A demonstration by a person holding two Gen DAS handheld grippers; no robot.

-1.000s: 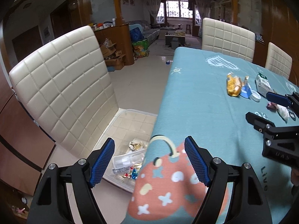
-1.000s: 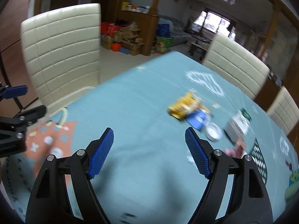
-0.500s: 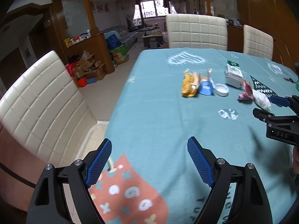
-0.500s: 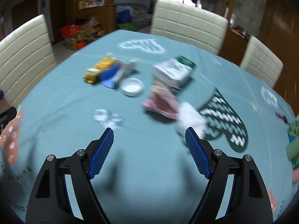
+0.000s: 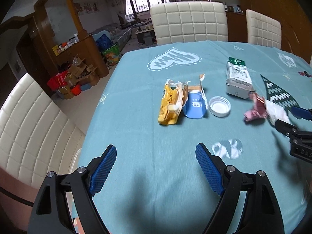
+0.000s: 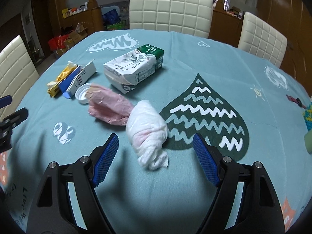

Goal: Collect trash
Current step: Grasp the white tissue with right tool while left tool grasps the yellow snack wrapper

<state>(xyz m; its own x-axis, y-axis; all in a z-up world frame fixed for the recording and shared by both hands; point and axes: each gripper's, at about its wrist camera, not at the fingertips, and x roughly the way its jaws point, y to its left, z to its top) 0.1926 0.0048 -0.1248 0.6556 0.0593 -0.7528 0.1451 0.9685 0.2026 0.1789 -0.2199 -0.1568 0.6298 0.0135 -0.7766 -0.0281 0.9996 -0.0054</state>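
Trash lies on the teal tablecloth [image 5: 136,136]. A crumpled white tissue wad [image 6: 148,132] sits just ahead of my open, empty right gripper [image 6: 156,154], between its fingers. Behind it lie a pink wrapper [image 6: 109,107], a white lid [image 6: 82,93], a blue-and-white carton [image 6: 80,79], a yellow wrapper [image 6: 60,78] and a tissue pack [image 6: 134,66]. My left gripper [image 5: 156,165] is open and empty, above bare cloth. In its view the yellow wrapper [image 5: 169,103], the carton [image 5: 195,105], the lid [image 5: 220,106] and the pink wrapper [image 5: 255,111] lie well ahead.
Cream chairs stand at the left [image 5: 31,128], the far side [image 5: 189,21] and the far right [image 5: 263,29]. Cardboard boxes and red bins [image 5: 74,80] sit on the floor beyond. A green and yellow object [image 6: 308,124] lies at the table's right edge.
Both grippers have swung right, from the table's left edge and the floor bin toward the trash. The right gripper has closed in on the white tissue wad. Both stay open.
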